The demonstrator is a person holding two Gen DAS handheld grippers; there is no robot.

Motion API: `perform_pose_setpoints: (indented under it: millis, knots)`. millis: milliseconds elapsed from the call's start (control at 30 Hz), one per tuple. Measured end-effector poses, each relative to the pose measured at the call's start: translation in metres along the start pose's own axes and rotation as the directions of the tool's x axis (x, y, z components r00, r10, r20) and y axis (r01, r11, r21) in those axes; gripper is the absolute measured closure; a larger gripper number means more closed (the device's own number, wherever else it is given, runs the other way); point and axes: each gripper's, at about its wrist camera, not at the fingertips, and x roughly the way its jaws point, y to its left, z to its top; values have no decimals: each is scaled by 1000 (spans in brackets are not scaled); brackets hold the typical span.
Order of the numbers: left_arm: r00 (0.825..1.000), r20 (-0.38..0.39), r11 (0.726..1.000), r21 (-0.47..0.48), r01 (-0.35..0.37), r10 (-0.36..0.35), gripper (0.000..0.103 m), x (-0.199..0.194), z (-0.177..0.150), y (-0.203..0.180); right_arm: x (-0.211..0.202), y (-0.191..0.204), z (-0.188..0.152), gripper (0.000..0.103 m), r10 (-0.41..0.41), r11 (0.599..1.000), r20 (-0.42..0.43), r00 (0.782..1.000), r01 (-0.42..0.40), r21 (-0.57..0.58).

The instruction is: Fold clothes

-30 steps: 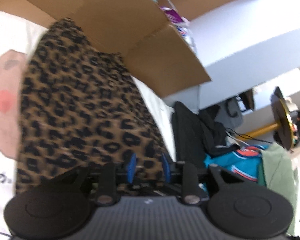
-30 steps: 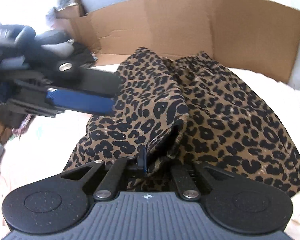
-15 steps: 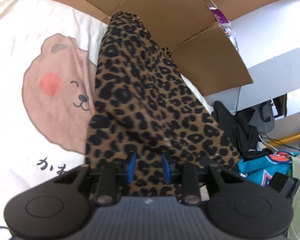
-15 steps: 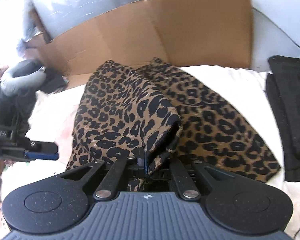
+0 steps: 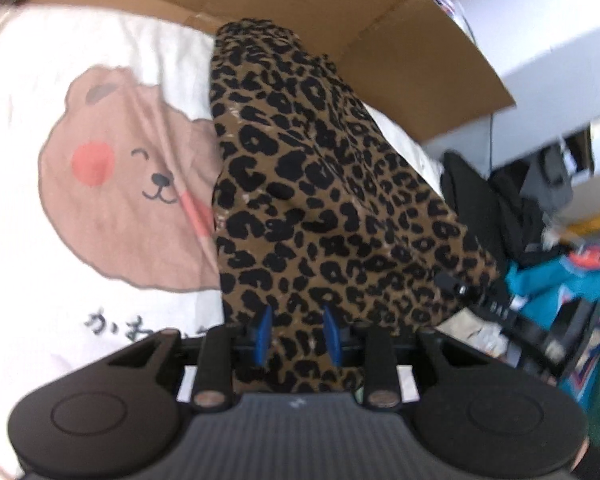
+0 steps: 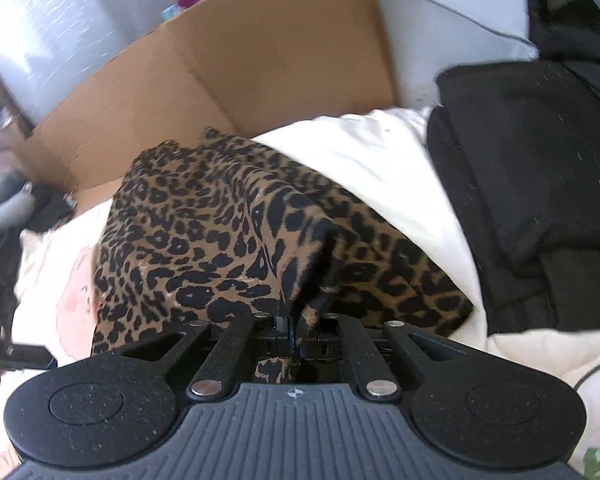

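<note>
A leopard-print garment [image 5: 320,200] lies in a long heap on a white sheet with a pink bear print [image 5: 112,184]. My left gripper [image 5: 298,334] has its blue pads pressed on a thick bunch of the garment's near edge. In the right wrist view, my right gripper [image 6: 288,324] is shut on a thin fold of the same garment [image 6: 204,240], which rises into a tent above the jaws. The right gripper's black frame [image 5: 472,296] shows at the garment's right corner in the left wrist view. The garment hides the tips of both grippers.
An open cardboard sheet [image 6: 240,72] stands behind the garment at the far edge of the sheet. A pile of black clothes [image 6: 532,160] lies to the right. Teal clothing [image 5: 560,280] and clutter sit beyond the sheet's right edge.
The right gripper has carried its fold sideways and rolled, so the black pile now fills its right side. The left view has tilted onto the bear print. Both grips stay closed on the garment.
</note>
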Motion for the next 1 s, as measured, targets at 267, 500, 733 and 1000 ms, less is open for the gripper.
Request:
perform_pose_setpoints:
  millis: [267, 500, 733, 1000]
  knots:
    - [995, 11, 993, 64, -95, 94, 73, -19, 44, -18, 2, -26, -10, 85, 1, 983, 34, 999, -7, 181]
    - [989, 3, 988, 61, -145, 145, 72, -16, 76, -44, -1, -55, -16, 75, -36, 943, 70, 997, 10, 333]
    - [985, 5, 983, 70, -171, 171, 66, 0, 101, -77, 3, -67, -28, 83, 15, 908, 116, 993, -62, 415]
    - [979, 37, 976, 79, -204, 202, 66, 38, 125, -101, 2, -76, -24, 103, 65, 903, 104, 992, -103, 416]
